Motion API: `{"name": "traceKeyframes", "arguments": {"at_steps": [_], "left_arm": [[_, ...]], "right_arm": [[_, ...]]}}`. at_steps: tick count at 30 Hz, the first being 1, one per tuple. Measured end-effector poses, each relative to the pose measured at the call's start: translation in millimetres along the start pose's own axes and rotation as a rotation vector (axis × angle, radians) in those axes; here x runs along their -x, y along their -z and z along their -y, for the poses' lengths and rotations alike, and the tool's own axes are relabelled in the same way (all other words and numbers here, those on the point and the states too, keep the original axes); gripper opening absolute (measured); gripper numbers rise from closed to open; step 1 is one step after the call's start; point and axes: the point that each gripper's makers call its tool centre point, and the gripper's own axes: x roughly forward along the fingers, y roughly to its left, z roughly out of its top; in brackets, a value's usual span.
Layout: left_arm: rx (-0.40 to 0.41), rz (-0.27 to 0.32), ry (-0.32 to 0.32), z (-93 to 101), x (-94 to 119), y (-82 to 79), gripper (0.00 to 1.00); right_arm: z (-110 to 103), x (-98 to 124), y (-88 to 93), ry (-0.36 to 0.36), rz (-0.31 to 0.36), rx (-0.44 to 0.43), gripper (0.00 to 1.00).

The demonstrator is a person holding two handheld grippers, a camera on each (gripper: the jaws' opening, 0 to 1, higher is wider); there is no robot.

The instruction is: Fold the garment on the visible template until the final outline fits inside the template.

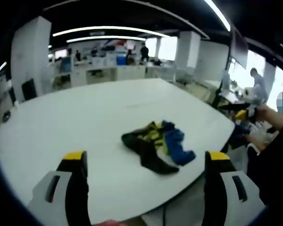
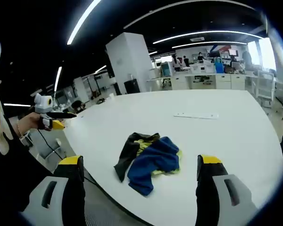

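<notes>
A crumpled garment (image 1: pixel 158 143) in black, yellow and blue lies bunched on the white table (image 1: pixel 85 117), near its rounded edge. My left gripper (image 1: pixel 146 156) is held back from the garment, jaws wide apart with nothing between them. The right gripper (image 1: pixel 247 113) shows at the right, in a hand beyond the table edge. In the right gripper view the garment (image 2: pixel 151 160) has its blue part nearest. My right gripper (image 2: pixel 139 161) is open and empty, short of the cloth. The left gripper (image 2: pixel 49 115) is at the left, off the table (image 2: pixel 226 136).
A thin pale strip (image 2: pixel 196 115) lies flat on the table beyond the garment. The table edge (image 2: pixel 99 188) curves close in front of me. Office desks (image 1: pixel 113 70), a white pillar (image 2: pixel 129 61) and people stand far behind.
</notes>
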Motion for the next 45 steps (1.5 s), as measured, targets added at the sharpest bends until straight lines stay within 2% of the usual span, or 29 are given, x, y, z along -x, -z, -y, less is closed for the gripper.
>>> {"name": "traceKeyframes", "arguments": {"at_steps": [15,23,27,29,31,34,39,45], "left_arm": [[0.006,-0.03,-0.002,-2.4,-0.5,7.7,0.99],[-0.029,-0.024,-0.01,-0.7,6.5,-9.0,0.99],[-0.023,-0.026,-0.012,-2.7,4.7,-3.4,0.99],[-0.029,-0.018,-0.006,-1.9,4.1,1.0,0.99],[-0.019,-0.035,0.004,-2.6,3.0,6.8,0.99],[-0.015,-0.019,-0.002,-5.0,5.1,4.4,0.98],[-0.014,-0.012,-0.015,-9.0,4.1,0.8,0.98],[-0.029,-0.033,0.009,-0.1,-3.6,2.3,0.98]], "right_arm": [[-0.3,-3.2,10.0,-0.001,-0.017,-0.024,1.0],[5.7,-1.4,6.8,0.017,-0.007,-0.018,1.0],[4.4,-5.1,4.8,0.009,0.003,-0.024,1.0],[2.1,-8.0,10.1,0.002,-0.007,-0.025,1.0],[0.6,-8.9,16.6,-0.004,-0.027,-0.029,0.99],[-1.4,-9.0,22.6,-0.007,-0.045,-0.033,0.98],[-4.2,-5.4,22.2,-0.01,-0.036,-0.039,0.99],[-0.4,3.9,28.9,0.013,-0.029,-0.062,0.99]]}}
